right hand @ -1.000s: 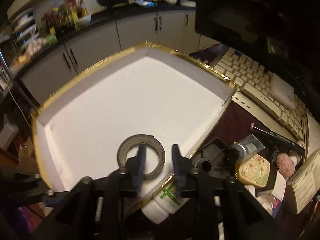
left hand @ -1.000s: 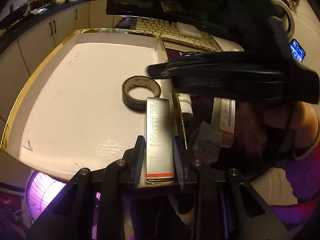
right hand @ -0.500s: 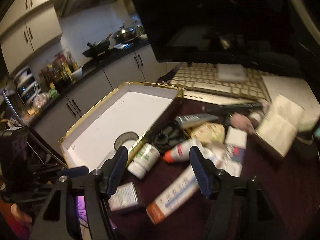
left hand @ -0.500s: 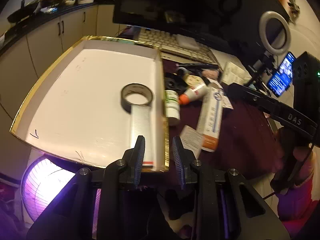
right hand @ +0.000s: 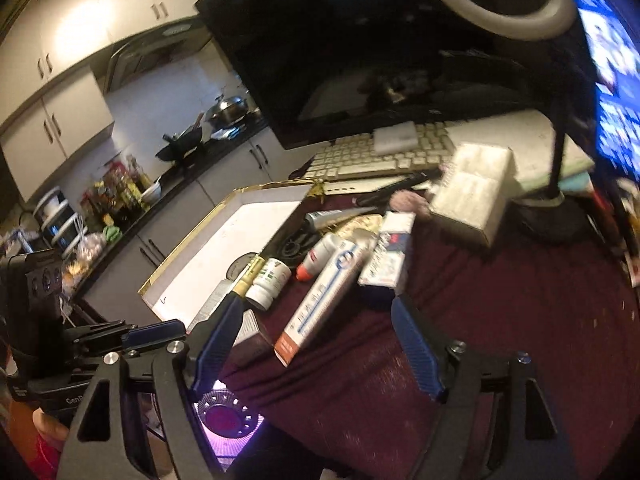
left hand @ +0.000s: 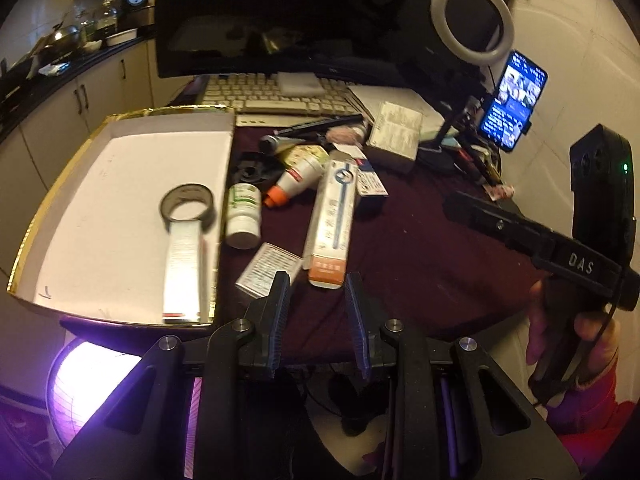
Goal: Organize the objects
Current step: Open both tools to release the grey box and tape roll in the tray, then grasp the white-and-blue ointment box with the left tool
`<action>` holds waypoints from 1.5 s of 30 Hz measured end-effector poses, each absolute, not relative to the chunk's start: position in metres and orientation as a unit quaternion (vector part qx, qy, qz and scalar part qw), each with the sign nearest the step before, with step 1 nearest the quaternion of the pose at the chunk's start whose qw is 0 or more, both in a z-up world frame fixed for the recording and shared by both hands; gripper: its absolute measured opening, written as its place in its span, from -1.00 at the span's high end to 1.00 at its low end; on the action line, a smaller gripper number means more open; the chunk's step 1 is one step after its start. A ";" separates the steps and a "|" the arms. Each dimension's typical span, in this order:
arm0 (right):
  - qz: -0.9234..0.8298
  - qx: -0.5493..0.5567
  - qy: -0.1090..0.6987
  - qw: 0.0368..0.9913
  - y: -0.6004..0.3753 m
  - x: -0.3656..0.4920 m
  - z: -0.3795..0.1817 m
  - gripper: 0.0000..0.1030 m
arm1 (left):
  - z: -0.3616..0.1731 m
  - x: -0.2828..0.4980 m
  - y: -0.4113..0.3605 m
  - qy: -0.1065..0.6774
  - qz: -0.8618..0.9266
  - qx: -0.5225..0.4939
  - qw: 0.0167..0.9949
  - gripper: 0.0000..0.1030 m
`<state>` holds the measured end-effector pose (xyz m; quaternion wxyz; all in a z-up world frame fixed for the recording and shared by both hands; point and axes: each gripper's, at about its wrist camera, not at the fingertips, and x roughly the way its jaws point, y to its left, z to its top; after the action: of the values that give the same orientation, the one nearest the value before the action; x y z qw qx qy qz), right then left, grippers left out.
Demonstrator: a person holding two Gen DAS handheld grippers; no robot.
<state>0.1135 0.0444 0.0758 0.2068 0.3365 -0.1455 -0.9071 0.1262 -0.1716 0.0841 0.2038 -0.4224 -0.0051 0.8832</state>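
Left gripper [left hand: 317, 312]: fingers [left hand: 280, 300] close together with a narrow gap, nothing between them; hovers over near edge of bench, just in front of the clutter.
Right gripper [right hand: 316, 340]: fingers [right hand: 416, 348] spread wide, have just been opening, nothing clamped; long box lies in the gap in this view, not touched.
Right hand [left hand: 576, 344]: seen from the left wrist view at far right, wrapped round the handle, pink sleeve below.
Tray [left hand: 120, 136]: white inside, gold rim, at left end of bench, over its edge.
Tape roll [left hand: 188, 206]: dark, lying flat in tray near its right wall.
Silver box [left hand: 182, 272]: lying flat in tray, long side along right wall, far end touching tape roll.
White bottle [left hand: 242, 216]: on its side on bench just outside tray wall.
Long box [left hand: 330, 222]: white with orange end, lying flat on bench cloth, right of bottle.
Orange-cap bottle [left hand: 296, 180]: lying tilted between bottle and long box.
Small carton [left hand: 266, 268]: flat, near edge, just ahead of left fingers.
Bench [left hand: 420, 248]: dark maroon cloth, keyboard [left hand: 276, 96] and monitor [left hand: 260, 20] at back.
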 end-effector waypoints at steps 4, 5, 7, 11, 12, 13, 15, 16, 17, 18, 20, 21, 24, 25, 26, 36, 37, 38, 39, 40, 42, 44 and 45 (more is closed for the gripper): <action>-0.898 0.345 -0.186 0.201 0.058 0.121 0.057 -0.52 | 0.070 0.118 -0.163 0.000 0.876 -0.440 0.200 0.41; -0.893 0.351 -0.196 0.203 0.060 0.121 0.050 -0.54 | 0.067 0.116 -0.162 -0.006 0.873 -0.444 0.201 0.40; -0.886 0.360 -0.208 0.205 0.063 0.120 0.043 -0.62 | 0.062 0.112 -0.164 -0.025 0.867 -0.449 0.213 0.40; -0.877 0.371 -0.224 0.209 0.067 0.116 0.033 -0.71 | 0.057 0.104 -0.157 -0.017 0.863 -0.453 0.222 0.41; -0.877 0.369 -0.225 0.208 0.068 0.116 0.032 -0.84 | 0.057 0.102 -0.154 -0.012 0.862 -0.455 0.223 0.41; -0.879 0.367 -0.225 0.207 0.069 0.115 0.033 -1.00 | 0.056 0.099 -0.150 -0.011 0.862 -0.456 0.224 0.41; -0.882 0.359 -0.225 0.204 0.071 0.113 0.033 -1.00 | 0.057 0.095 -0.143 -0.003 0.863 -0.454 0.223 0.40; -0.883 0.357 -0.225 0.203 0.072 0.112 0.033 -1.00 | 0.057 0.093 -0.139 0.004 0.865 -0.452 0.220 0.40; -0.885 0.353 -0.226 0.203 0.074 0.110 0.033 -1.00 | 0.057 0.090 -0.132 0.017 0.868 -0.448 0.214 0.40; -0.886 0.348 -0.227 0.204 0.076 0.108 0.034 -1.00 | 0.057 0.088 -0.127 0.025 0.870 -0.445 0.211 0.40; -0.892 0.339 -0.223 0.200 0.080 0.104 0.033 -1.00 | 0.056 0.080 -0.117 0.036 0.873 -0.440 0.205 0.40; -0.895 0.334 -0.220 0.196 0.083 0.103 0.033 -1.00 | 0.055 0.076 -0.114 0.036 0.873 -0.441 0.204 0.40; -0.901 0.325 -0.216 0.188 0.092 0.097 0.029 -1.00 | 0.048 0.062 -0.104 0.042 0.870 -0.452 0.193 0.40; -0.902 0.323 -0.219 0.186 0.096 0.095 0.027 -1.00 | 0.046 0.056 -0.102 0.045 0.869 -0.456 0.187 0.40; -0.901 0.324 -0.223 0.186 0.100 0.092 0.024 -1.00 | 0.044 0.053 -0.101 0.045 0.869 -0.458 0.183 0.40; -0.893 0.330 -0.237 0.193 0.118 0.078 0.011 -1.00 | 0.040 0.038 -0.096 0.046 0.867 -0.463 0.178 0.40; -0.893 0.331 -0.237 0.193 0.118 0.077 0.012 -1.00 | 0.041 0.037 -0.096 0.043 0.867 -0.463 0.180 0.40; -0.893 0.332 -0.236 0.193 0.117 0.076 0.013 -1.00 | 0.041 0.036 -0.097 0.042 0.867 -0.462 0.183 0.40; -0.893 0.332 -0.234 0.193 0.116 0.076 0.014 -1.00 | 0.042 0.035 -0.099 0.040 0.867 -0.462 0.184 0.40; -0.894 0.333 -0.232 0.193 0.114 0.076 0.015 -1.00 | 0.043 0.035 -0.100 0.039 0.867 -0.461 0.186 0.40; -0.896 0.332 -0.226 0.189 0.112 0.077 0.017 -1.00 | 0.045 0.035 -0.104 0.033 0.867 -0.458 0.195 0.40; -0.899 0.331 -0.220 0.184 0.109 0.077 0.017 -1.00 | 0.046 0.034 -0.107 0.026 0.864 -0.456 0.210 0.40; -0.900 0.330 -0.220 0.181 0.108 0.077 0.017 -1.00 | 0.046 0.033 -0.109 0.022 0.863 -0.457 0.216 0.40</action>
<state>0.0770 0.1080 0.0173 0.1808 0.3302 -0.2196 -0.9000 0.0329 -0.1089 0.0457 0.2156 -0.4573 0.0221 0.8625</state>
